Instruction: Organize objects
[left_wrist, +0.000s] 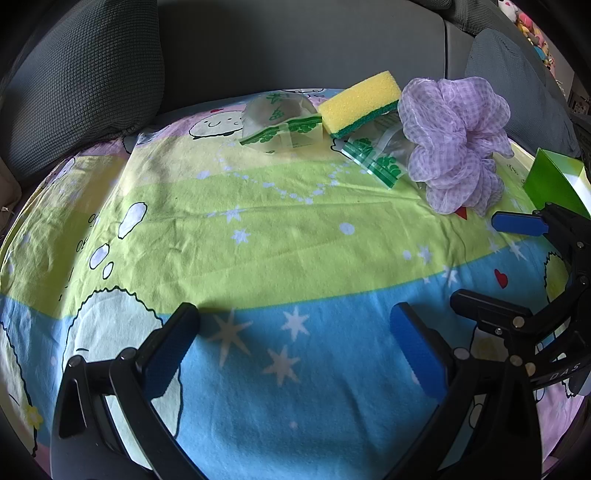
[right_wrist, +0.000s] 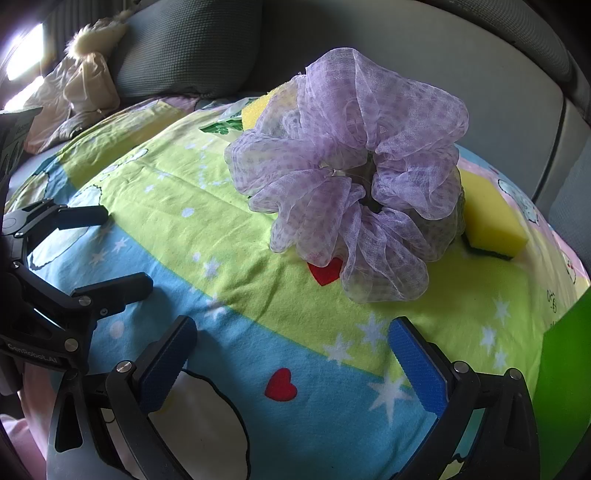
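A purple mesh bath pouf lies on the patterned cloth. A yellow sponge with a green underside sits left of it, its corner showing in the right wrist view. A second yellow sponge lies behind the pouf on the right. Two clear bags with green print lie by the first sponge. A green box stands at the right. My left gripper is open and empty over the blue band. My right gripper is open and empty just short of the pouf.
The colourful cloth covers a rounded table. Grey cushions and a sofa back lie behind it. A beige jacket lies at the far left in the right wrist view.
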